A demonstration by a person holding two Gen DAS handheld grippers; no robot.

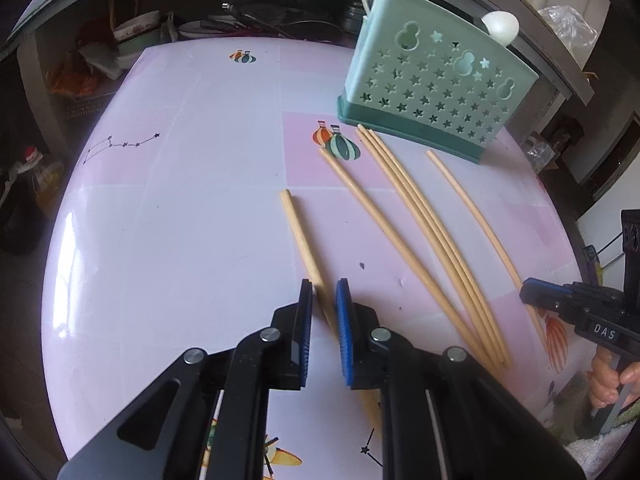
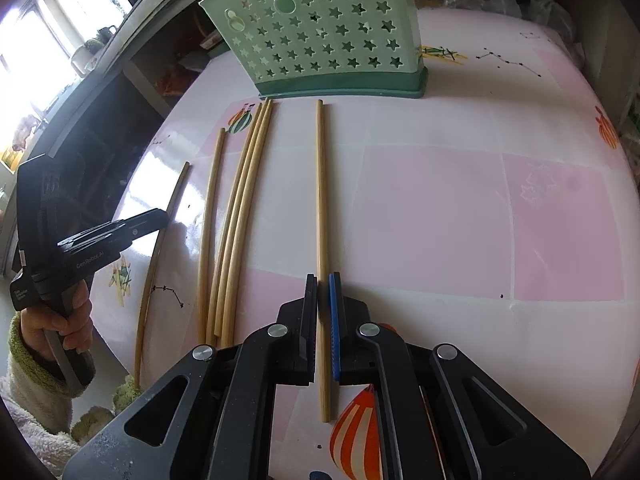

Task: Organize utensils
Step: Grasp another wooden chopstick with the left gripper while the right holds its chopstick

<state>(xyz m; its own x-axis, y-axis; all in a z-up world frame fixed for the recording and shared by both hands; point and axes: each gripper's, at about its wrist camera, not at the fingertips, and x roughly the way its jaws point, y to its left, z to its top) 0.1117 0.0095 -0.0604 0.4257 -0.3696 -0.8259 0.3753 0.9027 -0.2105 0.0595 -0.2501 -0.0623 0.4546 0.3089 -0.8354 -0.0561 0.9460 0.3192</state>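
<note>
Two pairs of tongs are brought down at once on loose wooden chopsticks laid out over a pink patterned counter point(image 1: 180, 200), the pick-up step of the tidying job. The left tongs point(image 1: 324, 292) are set astride the leftmost chopstick point(image 1: 304, 248), the jaws narrowed round it with a thin gap still seen on either side, so a firm hold cannot yet be claimed. The right tongs point(image 2: 323, 286) are clenched on the rightmost chopstick point(image 2: 320, 184), which is pinched near its lower third and runs straight ahead toward the holder. Between the two, a bundle of three chopsticks point(image 1: 424, 224) and one single chopstick point(image 1: 384, 220) are left lying on the counter. The green star-punched holder point(image 1: 436, 80) is stood upright at the far edge, just beyond the chopstick tips, with a white spoon point(image 1: 500, 26) already lodged in it. By the look of things, the left grip has to be finished before either stick is lifted, tipped upright and lowered into the holder's open top.
</note>
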